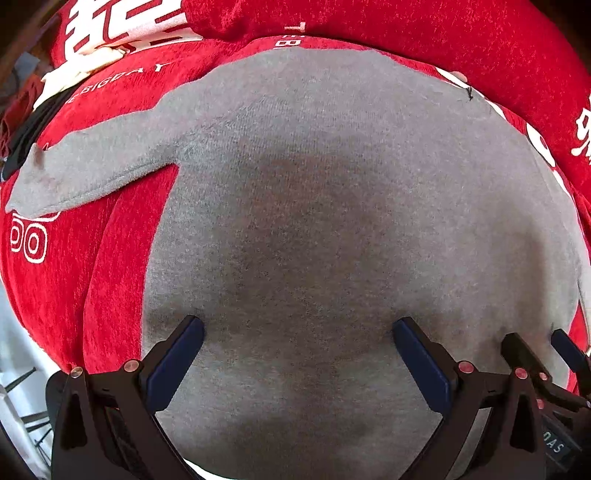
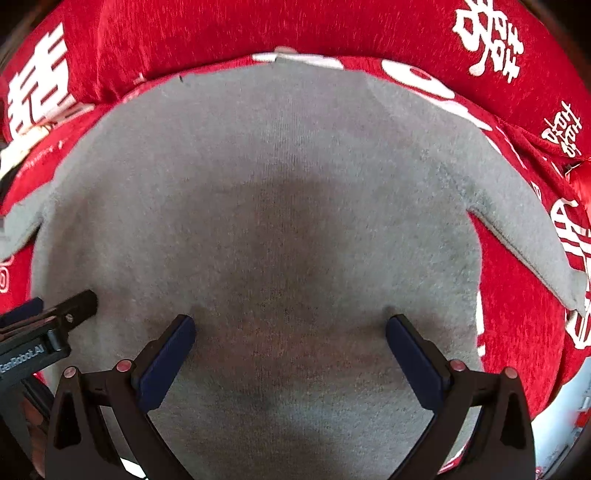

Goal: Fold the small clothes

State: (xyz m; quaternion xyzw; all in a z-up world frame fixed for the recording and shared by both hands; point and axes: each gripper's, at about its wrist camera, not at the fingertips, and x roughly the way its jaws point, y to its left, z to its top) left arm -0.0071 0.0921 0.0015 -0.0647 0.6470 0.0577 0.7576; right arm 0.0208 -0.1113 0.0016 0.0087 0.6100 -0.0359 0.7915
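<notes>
A small grey knit sweater lies flat on a red cloth, its left sleeve stretched out to the left. It also fills the right wrist view, where its right sleeve points right. My left gripper is open, just above the sweater's near part, holding nothing. My right gripper is open over the same near part, empty. The right gripper's fingers show at the lower right of the left wrist view. The left gripper's finger shows at the left of the right wrist view.
The red plush cloth with white characters covers the surface and rises in a fold behind the sweater. A pale floor shows past the cloth's left edge, and at the lower right of the right wrist view.
</notes>
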